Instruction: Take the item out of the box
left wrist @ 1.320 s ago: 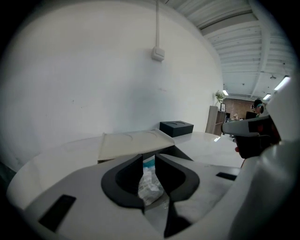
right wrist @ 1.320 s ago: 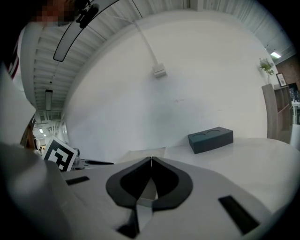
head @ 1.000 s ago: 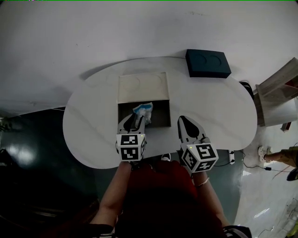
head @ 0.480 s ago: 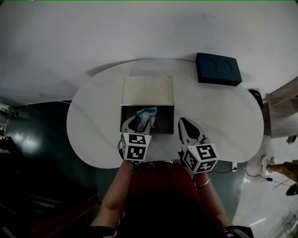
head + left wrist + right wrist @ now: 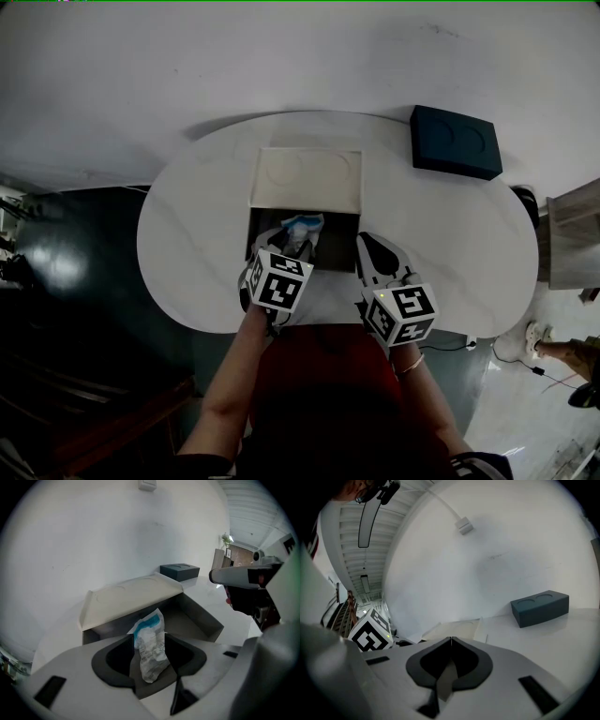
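White-and-teal crinkled packet (image 5: pixel 150 646), upright

Left hand-held gripper (image 5: pixel 286 247) newly wide, right (image 5: pixel 371 247) closed.

A white oval tabletop (image 5: pixel 441 225) stands against a plain white wall (image 5: pixel 281 56). Near its far right edge lies a dark blue block (image 5: pixel 455 142) with two shallow round recesses in its top face, well apart from everything else on the surface. To the left the floor (image 5: pixel 66 272) is dark and glossy. At the right edge stands a pale wooden piece of furniture (image 5: pixel 574 246), with a thin black cable (image 5: pixel 553 380) on the light floor below it. A small white fitting (image 5: pixel 464 525) sits high on the wall, and a long strip lamp (image 5: pixel 367 520) hangs from the ceiling.
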A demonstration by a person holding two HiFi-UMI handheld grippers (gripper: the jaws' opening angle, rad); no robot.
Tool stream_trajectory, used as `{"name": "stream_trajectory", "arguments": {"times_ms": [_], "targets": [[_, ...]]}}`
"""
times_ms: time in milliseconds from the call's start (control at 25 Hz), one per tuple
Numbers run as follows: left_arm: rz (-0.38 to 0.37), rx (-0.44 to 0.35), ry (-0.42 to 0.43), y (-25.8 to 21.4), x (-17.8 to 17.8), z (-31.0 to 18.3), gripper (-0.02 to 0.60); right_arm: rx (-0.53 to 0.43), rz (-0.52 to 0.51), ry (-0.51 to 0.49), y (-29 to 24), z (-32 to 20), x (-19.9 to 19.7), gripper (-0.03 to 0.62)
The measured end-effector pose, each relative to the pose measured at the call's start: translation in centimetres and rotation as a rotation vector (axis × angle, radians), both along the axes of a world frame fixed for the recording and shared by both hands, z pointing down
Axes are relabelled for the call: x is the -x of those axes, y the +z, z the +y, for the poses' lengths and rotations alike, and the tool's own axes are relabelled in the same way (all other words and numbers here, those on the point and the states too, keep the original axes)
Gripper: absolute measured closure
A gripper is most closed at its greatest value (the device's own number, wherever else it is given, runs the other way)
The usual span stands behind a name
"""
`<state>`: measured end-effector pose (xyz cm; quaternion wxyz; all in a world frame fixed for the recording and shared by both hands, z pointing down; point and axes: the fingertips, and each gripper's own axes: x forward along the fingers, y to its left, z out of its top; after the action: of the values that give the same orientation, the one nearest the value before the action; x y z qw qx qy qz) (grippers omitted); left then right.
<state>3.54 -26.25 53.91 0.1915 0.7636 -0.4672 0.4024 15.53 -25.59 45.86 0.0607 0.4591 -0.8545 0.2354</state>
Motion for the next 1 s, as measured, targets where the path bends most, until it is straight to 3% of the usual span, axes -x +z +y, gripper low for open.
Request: {"name": "stream_trajectory", "arguments": {"times_ms": [320, 600, 1000], "targets": [[-0.037, 0.089, 0.028, 1.3, 0.1, -0.2, 0.383, 0.007, 0.007, -0.029, 0.3, -0.7, 0.9, 0.579], [-0.118, 0.178, 0.018, 2.7, 0.6, -0.2, 0.385, 0.006, 0.005, -0.026, 0.3, -0.9, 1.1, 0.579], [-0.196, 0.231, 0.064, 3.4, 0.5, 0.1, 0.429, 0.014, 0.007, -0.024, 0.3, -0.7, 1.2, 0.579]]}}
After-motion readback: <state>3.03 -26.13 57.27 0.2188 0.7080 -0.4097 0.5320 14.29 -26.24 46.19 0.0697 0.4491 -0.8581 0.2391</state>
